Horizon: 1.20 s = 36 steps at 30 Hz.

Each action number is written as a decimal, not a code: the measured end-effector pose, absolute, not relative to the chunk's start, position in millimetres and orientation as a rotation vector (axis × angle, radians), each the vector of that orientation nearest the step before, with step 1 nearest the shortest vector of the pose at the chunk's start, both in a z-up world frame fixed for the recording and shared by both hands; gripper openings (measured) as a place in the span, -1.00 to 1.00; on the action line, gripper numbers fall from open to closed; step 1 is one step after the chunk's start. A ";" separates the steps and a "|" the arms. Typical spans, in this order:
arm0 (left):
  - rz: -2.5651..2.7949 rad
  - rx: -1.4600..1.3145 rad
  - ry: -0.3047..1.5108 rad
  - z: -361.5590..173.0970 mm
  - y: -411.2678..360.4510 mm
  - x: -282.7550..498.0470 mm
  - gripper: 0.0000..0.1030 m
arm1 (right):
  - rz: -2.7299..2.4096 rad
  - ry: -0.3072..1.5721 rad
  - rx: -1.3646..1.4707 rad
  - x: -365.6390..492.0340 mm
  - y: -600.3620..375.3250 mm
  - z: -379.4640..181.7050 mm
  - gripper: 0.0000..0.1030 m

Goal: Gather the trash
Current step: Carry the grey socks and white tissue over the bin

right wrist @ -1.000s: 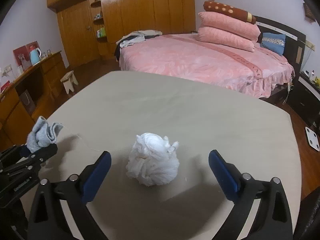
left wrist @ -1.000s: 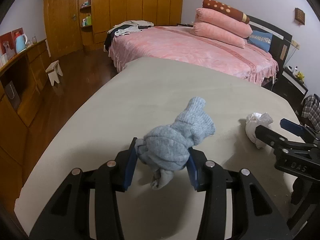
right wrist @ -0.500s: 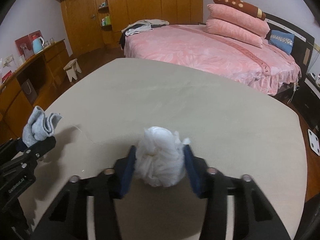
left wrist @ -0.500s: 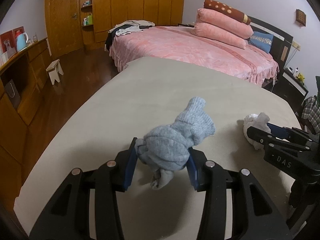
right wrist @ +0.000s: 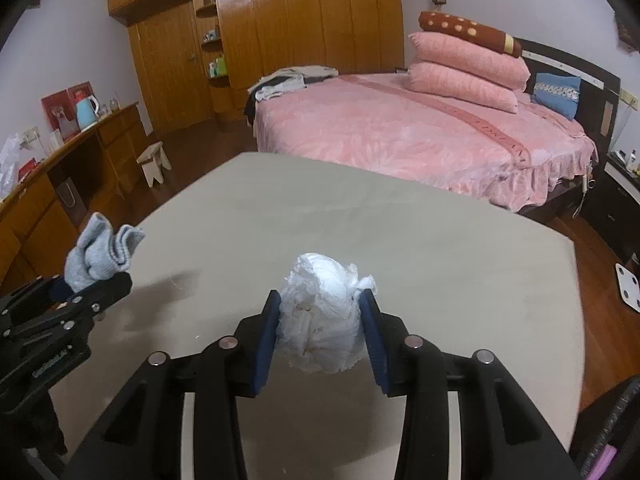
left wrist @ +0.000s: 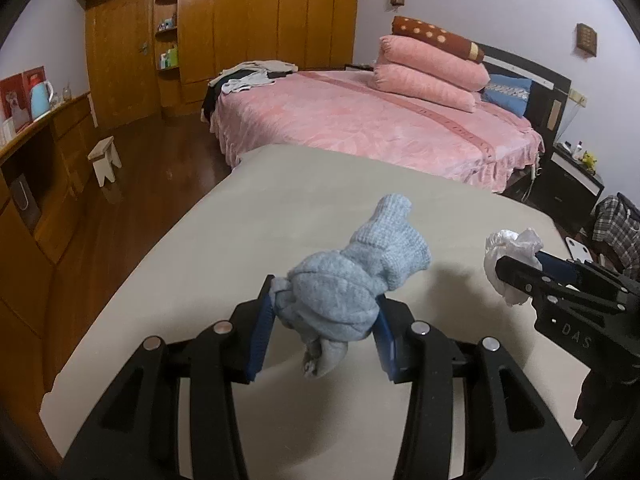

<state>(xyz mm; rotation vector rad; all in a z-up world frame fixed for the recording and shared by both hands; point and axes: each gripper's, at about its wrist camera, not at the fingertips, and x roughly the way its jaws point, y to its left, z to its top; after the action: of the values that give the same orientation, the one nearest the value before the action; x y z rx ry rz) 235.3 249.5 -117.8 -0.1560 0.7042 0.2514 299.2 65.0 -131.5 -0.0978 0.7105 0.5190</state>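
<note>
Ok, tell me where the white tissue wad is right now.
The white tissue wad is clamped in the right gripper, held above the beige table. In the left wrist view it shows at far right, beside the grey sock.

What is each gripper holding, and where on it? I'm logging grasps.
Left gripper: the grey sock, clamped across its bunched lower part. Right gripper: the white tissue wad, clamped on its two sides.

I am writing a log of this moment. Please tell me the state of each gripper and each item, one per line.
left gripper: shut on the grey sock
grey sock: bunched, held above the table
right gripper: shut on the white tissue wad
white tissue wad: crumpled, held
table: covered by beige cloth
</note>
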 end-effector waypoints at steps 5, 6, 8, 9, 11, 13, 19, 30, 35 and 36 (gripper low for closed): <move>0.223 -0.157 0.703 -108.0 228.1 225.6 -0.17 | 0.515 0.694 -0.078 282.9 41.9 -118.7 -0.22; 0.217 -0.158 0.703 -106.2 223.2 223.3 -0.17 | 0.513 0.692 -0.075 280.7 38.2 -116.5 -0.22; 0.208 -0.164 0.704 -103.5 215.1 219.6 -0.17 | 0.508 0.685 -0.065 274.0 29.6 -112.5 -0.22; 0.200 -0.167 0.705 -102.0 210.2 217.5 -0.17 | 0.505 0.681 -0.058 270.5 24.3 -109.5 -0.22; 0.190 -0.165 0.704 -99.6 201.6 213.6 -0.17 | 0.500 0.672 -0.049 264.5 15.0 -103.1 -0.22; 0.180 -0.157 0.702 -96.2 192.4 209.7 -0.17 | 0.497 0.663 -0.046 259.3 8.0 -98.9 -0.22; 0.158 -0.147 0.689 -85.9 171.1 198.3 -0.17 | 0.483 0.642 -0.030 247.7 -16.6 -86.2 -0.22; 0.093 -0.108 0.659 -61.8 125.9 185.2 -0.17 | 0.460 0.597 -0.014 220.2 -59.1 -65.0 -0.22; 0.063 -0.089 0.644 -51.8 102.9 179.7 -0.17 | 0.438 0.571 0.001 209.6 -83.0 -54.0 -0.22; 0.057 -0.087 0.641 -50.2 99.0 178.9 -0.17 | 0.434 0.568 0.003 207.7 -87.7 -52.6 -0.22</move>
<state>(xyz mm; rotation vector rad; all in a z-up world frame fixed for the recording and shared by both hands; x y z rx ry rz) 178.9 99.0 -50.2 -0.0873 0.6414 0.0572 207.7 -87.7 -52.6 0.0025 0.5676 0.4339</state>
